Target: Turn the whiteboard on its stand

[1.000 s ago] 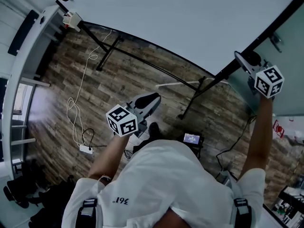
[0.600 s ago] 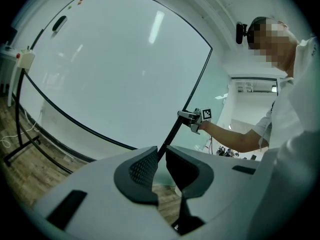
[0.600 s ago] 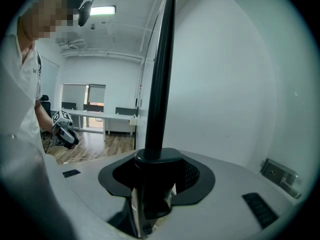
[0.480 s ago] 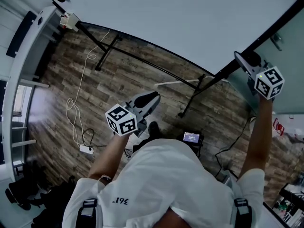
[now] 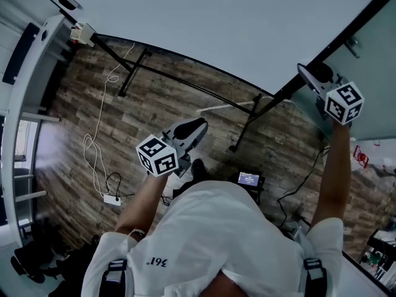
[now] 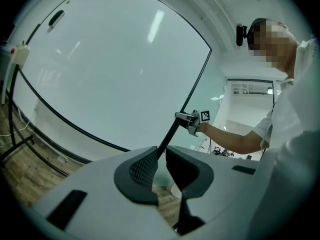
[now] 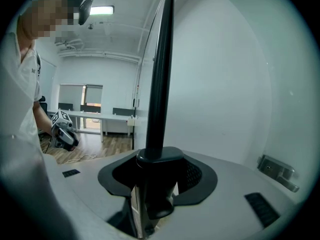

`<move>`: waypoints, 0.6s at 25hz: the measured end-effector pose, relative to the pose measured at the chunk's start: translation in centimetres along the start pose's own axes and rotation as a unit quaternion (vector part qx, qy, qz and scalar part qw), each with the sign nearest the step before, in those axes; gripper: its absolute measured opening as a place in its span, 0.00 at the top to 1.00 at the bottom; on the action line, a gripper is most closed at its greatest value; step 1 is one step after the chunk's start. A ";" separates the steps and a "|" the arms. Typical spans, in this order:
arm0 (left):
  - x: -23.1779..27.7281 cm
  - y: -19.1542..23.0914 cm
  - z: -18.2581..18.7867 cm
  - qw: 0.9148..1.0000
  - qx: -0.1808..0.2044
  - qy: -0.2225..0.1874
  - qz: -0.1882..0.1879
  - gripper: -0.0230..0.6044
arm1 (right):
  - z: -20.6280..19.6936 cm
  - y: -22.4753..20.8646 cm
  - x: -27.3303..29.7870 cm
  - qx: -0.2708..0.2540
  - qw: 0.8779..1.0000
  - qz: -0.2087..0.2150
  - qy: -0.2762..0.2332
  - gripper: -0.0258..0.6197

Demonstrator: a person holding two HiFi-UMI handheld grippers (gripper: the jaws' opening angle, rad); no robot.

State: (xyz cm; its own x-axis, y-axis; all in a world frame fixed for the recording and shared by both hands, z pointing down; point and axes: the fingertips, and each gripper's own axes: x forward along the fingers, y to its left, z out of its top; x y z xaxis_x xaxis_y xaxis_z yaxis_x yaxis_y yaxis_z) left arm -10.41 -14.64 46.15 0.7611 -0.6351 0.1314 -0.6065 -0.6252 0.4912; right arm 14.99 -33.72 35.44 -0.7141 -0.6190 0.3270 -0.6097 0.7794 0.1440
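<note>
Step in hand, as judged: the large white black-framed whiteboard is being swung about its pivot. It is filling the head view from 10 to 2 o'clock and is being carried by the black tubular stand over the wood-plank floor.

The push is best applied slowly and square to the board face, so the frame is not being twisted out of the pads. The stand feet are worth watching for creep.

- **Right gripper**: is being clamped on the black frame edge at 2 o'clock. Arm stretched nearly straight, gripper tipped slightly down.
- **Left gripper**: is being held at centre near the torso. Elbow bent, jaws slightly apart, nothing between them.
</note>
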 end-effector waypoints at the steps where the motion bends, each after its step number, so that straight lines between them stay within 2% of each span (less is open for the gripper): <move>1: 0.1 -0.1 0.1 1.000 0.001 0.000 -0.003 0.90 | 0.0 0.0 0.0 0.002 1.000 -0.004 -0.001 0.67; 11: 0.2 0.2 1.0 1.000 0.007 0.002 -0.027 0.90 | 0.3 -0.1 0.5 0.025 0.998 -0.057 -0.019 0.62; 15: 0.3 0.3 1.2 0.999 0.011 0.004 -0.031 0.90 | -0.3 -0.2 0.2 0.022 0.997 -0.068 -0.010 0.62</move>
State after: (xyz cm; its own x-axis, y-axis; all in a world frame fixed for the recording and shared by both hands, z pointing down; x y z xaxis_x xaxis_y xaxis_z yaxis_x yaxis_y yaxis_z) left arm -10.64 -15.51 45.33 0.7993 -0.5911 0.1081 -0.5629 -0.6735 0.4792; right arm 15.06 -34.01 35.72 -0.6293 -0.7214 0.2889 -0.7159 0.6828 0.1456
